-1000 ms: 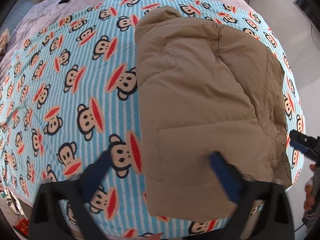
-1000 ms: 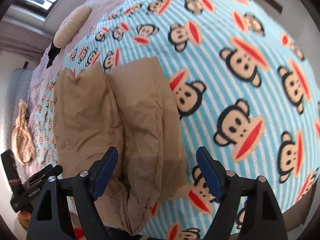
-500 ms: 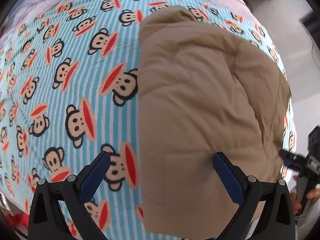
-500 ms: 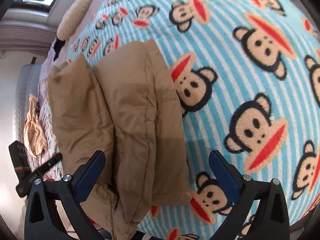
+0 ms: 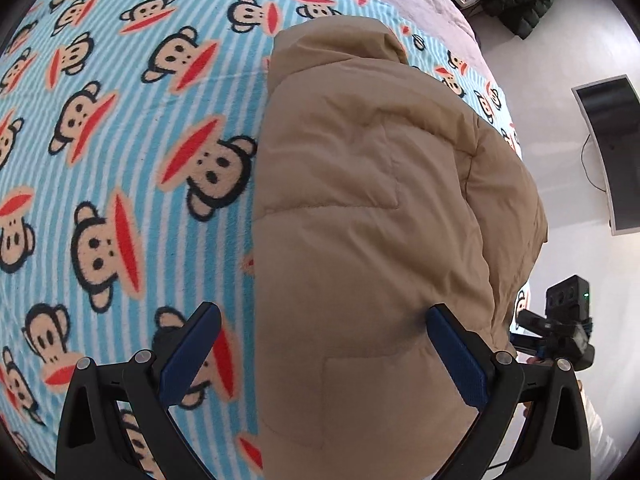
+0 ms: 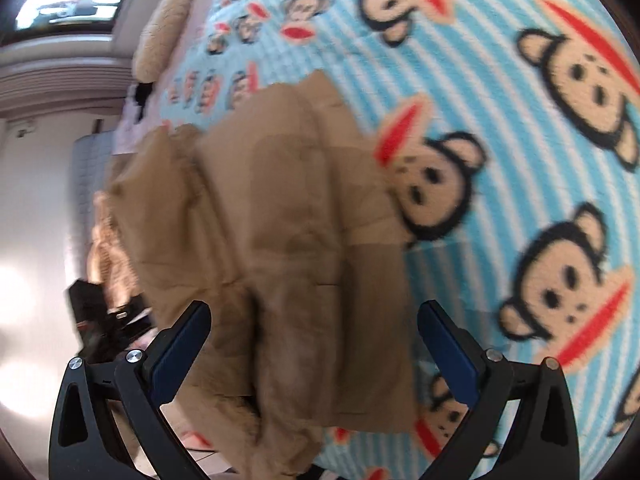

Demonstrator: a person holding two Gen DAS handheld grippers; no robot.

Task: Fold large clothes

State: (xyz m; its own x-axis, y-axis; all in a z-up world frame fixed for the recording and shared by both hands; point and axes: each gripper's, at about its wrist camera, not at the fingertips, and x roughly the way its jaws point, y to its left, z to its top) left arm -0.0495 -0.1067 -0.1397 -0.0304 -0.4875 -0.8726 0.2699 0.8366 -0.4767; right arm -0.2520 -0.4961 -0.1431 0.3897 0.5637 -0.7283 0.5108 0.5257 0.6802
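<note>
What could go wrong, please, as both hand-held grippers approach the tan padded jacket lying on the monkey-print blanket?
1. The tan padded jacket is thick; the open left hand-held gripper straddles its edge and may pinch only the top layer.
2. The striped monkey-print fleece blanket lies beneath, so a pad could catch it too.
3. The jacket's near end overhangs the bed edge beneath the open right hand-held gripper; it might slide off.

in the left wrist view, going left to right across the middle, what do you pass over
monkey-print blanket → tan puffer jacket → pale floor → dark flat panel at the far right edge
</note>
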